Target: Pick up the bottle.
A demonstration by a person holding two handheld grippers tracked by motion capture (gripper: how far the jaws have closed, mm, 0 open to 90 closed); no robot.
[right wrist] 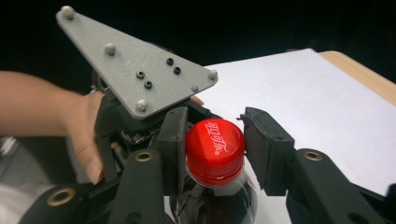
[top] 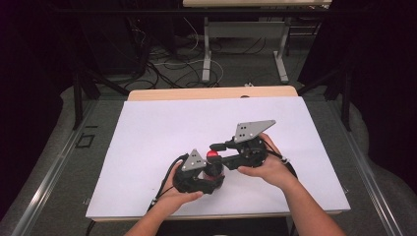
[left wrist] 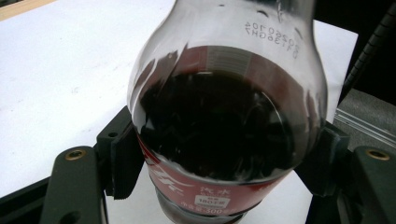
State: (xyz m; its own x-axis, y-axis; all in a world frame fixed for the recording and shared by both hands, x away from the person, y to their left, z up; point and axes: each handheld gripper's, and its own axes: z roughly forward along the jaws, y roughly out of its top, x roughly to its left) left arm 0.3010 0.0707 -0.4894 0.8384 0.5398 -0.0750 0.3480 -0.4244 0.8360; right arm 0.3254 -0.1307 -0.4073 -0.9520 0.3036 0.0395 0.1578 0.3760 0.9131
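Observation:
A cola bottle (top: pixel 214 171) with a red label and dark drink stands on the white sheet (top: pixel 147 147). My left gripper (top: pixel 212 178) is shut on its body, and the left gripper view has both pads (left wrist: pixel 123 158) pressing the bottle (left wrist: pixel 224 140) at label height. My right gripper (top: pixel 215 151) reaches in from the right at the level of the red cap (top: pixel 212 155). In the right gripper view the cap (right wrist: pixel 215 148) sits between the jaws of the right gripper (right wrist: pixel 215 144). One pad (right wrist: pixel 175 140) touches it while the other stands a sliver off.
The sheet covers a wooden table whose far edge (top: pixel 211 93) shows beyond it. Grey floor flanks the table on both sides. Past the far edge lie cables (top: pixel 172 69) and the legs of another table (top: pixel 206 54). The left gripper's grey plate (right wrist: pixel 140 74) shows close behind the cap.

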